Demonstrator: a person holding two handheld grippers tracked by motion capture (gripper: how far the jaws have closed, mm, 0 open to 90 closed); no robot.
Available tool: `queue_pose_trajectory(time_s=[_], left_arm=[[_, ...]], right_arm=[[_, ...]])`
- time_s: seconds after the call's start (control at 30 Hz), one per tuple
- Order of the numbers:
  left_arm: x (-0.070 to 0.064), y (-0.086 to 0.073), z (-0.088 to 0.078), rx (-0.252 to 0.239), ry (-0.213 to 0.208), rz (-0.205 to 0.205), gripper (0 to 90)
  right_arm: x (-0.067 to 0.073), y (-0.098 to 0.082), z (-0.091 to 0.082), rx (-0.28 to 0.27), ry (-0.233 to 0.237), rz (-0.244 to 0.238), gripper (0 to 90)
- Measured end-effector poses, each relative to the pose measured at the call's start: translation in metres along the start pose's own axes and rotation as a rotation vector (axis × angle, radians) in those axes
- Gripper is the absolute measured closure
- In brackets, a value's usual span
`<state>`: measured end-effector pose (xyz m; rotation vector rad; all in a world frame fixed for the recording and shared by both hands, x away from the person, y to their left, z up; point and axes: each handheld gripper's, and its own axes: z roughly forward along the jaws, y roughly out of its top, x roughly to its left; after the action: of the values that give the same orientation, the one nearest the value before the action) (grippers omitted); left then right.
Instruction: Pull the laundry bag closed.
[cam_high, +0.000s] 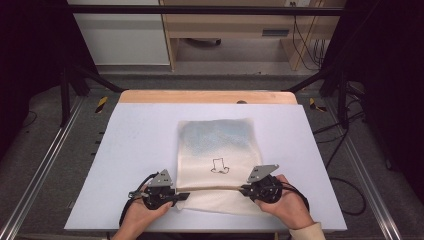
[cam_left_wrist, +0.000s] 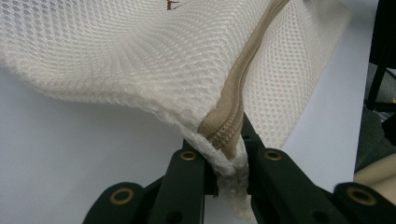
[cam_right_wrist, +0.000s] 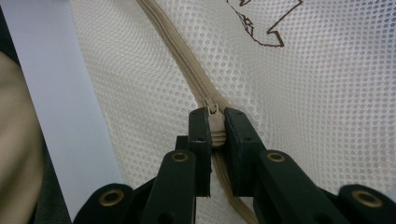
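Observation:
A white mesh bag (cam_high: 215, 145) lies flat on the pale table (cam_high: 140, 150), with a small brown outline drawing (cam_high: 219, 166) on it. A beige zipper (cam_high: 212, 189) runs across its near end. My left gripper (cam_high: 182, 196) is shut on the bag's left corner at the zipper's end (cam_left_wrist: 224, 156), lifting the mesh (cam_left_wrist: 140, 51) slightly. My right gripper (cam_high: 243, 189) is shut on the zipper pull (cam_right_wrist: 215, 126), with the closed zipper track (cam_right_wrist: 182, 56) stretching away from its jaws. Both grippers (cam_left_wrist: 223, 149) (cam_right_wrist: 215, 116) point toward each other along the zipper.
A wooden strip (cam_high: 207, 96) borders the table's far edge. Black frame posts (cam_high: 65, 85) stand at both sides, and cables (cam_high: 345, 190) trail on the floor at the right. A cabinet (cam_high: 225, 30) stands behind the table.

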<state>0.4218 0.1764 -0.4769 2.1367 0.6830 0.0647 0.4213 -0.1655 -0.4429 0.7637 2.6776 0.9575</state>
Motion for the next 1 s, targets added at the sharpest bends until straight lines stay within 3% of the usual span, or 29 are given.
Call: queue_pose_trajectory(time_s=[1.0], left_arm=[[0.001,0.0,-0.001,0.0,0.011,-0.005,84.4]], right_arm=[[-0.009,-0.021,-0.015,0.007,-0.043,0.038,81.9]])
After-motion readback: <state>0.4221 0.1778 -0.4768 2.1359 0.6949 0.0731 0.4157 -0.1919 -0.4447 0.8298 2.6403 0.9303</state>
